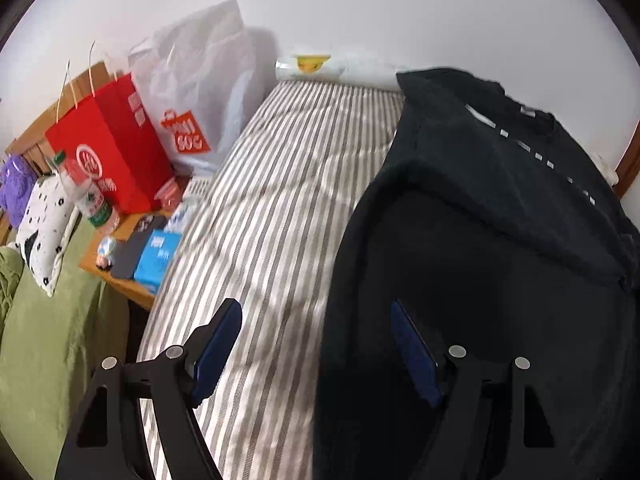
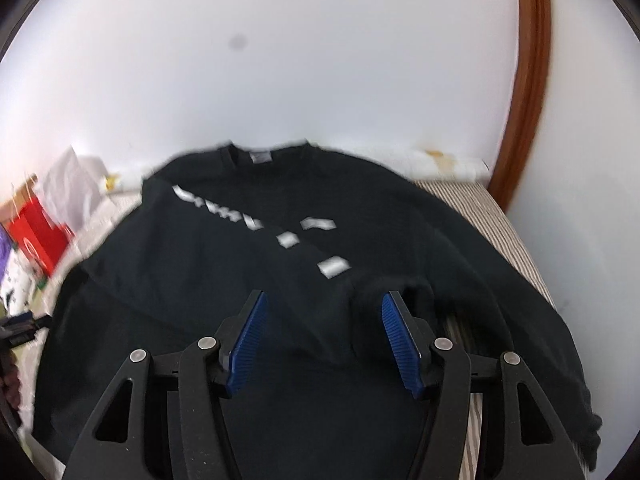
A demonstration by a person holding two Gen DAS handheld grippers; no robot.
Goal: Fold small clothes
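Note:
A black sweatshirt [image 2: 224,264] with white lettering lies spread on the striped bed [image 1: 280,184], its collar toward the wall. One sleeve [image 2: 316,300] is folded diagonally across the chest, and its cuff lies near my right gripper's right finger [image 2: 400,336]. My right gripper [image 2: 325,296] hovers open above that sleeve, with its blue pads clear of the cloth. My left gripper [image 1: 314,308] is open over the sweatshirt's [image 1: 480,220] left edge: one finger is over the stripes, the other over black fabric. It holds nothing.
Left of the bed, a wooden bedside table [image 1: 120,284] carries a red paper bag [image 1: 108,144], a white plastic bag [image 1: 200,92], a bottle [image 1: 86,192] and a blue packet [image 1: 158,254]. A green blanket [image 1: 52,340] lies beside it. A white wall and a rolled pillow [image 1: 340,68] border the far side of the bed.

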